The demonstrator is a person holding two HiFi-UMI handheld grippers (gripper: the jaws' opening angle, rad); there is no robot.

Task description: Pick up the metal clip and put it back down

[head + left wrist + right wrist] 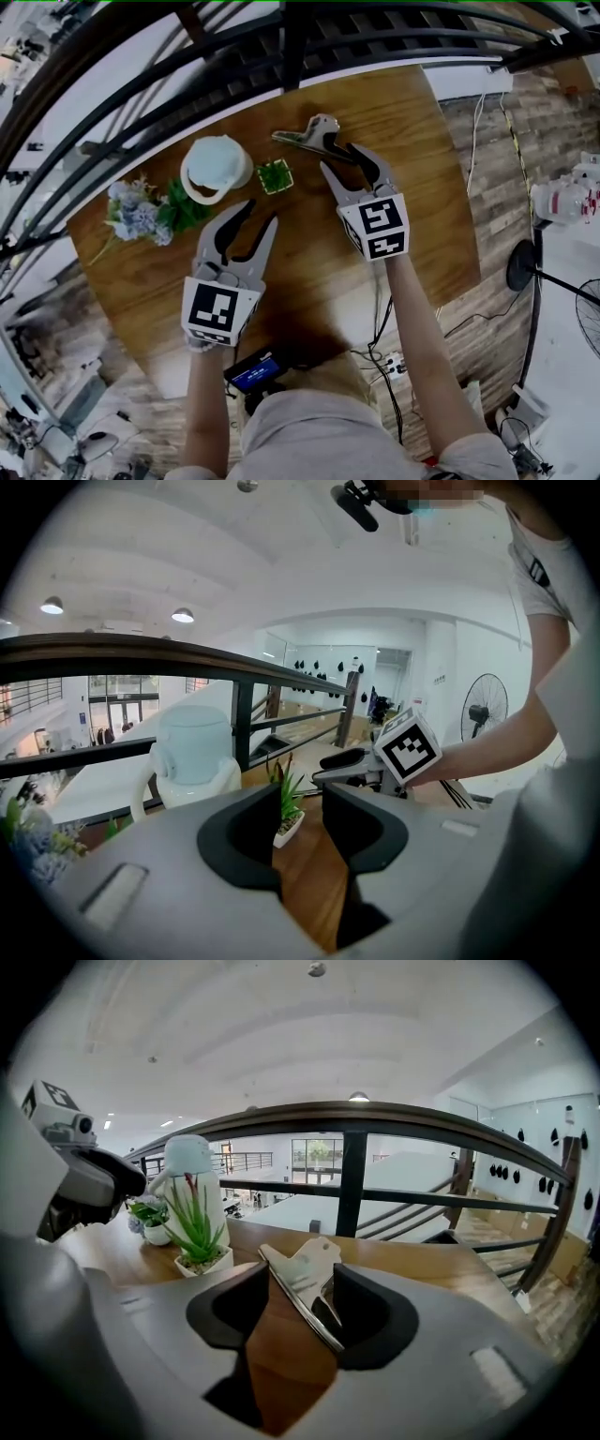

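The metal clip (307, 136) lies on the round wooden table (309, 281) near its far edge, its shiny handles pointing toward me. My right gripper (339, 157) stands just behind it with jaws apart. In the right gripper view the clip (302, 1265) sits in the gap of the right gripper (300, 1277), close along the right jaw, and the left jaw stands off it. My left gripper (262, 210) hovers over the middle of the table, open, with nothing between its fingers. In the left gripper view the left gripper (298, 794) points toward the small plant and the right gripper.
A white lidded jug (216, 167) and a small potted plant (275, 176) stand left of the clip. A bunch of pale flowers (136, 211) lies at the table's left. A dark railing (281, 47) runs right behind the table's far edge.
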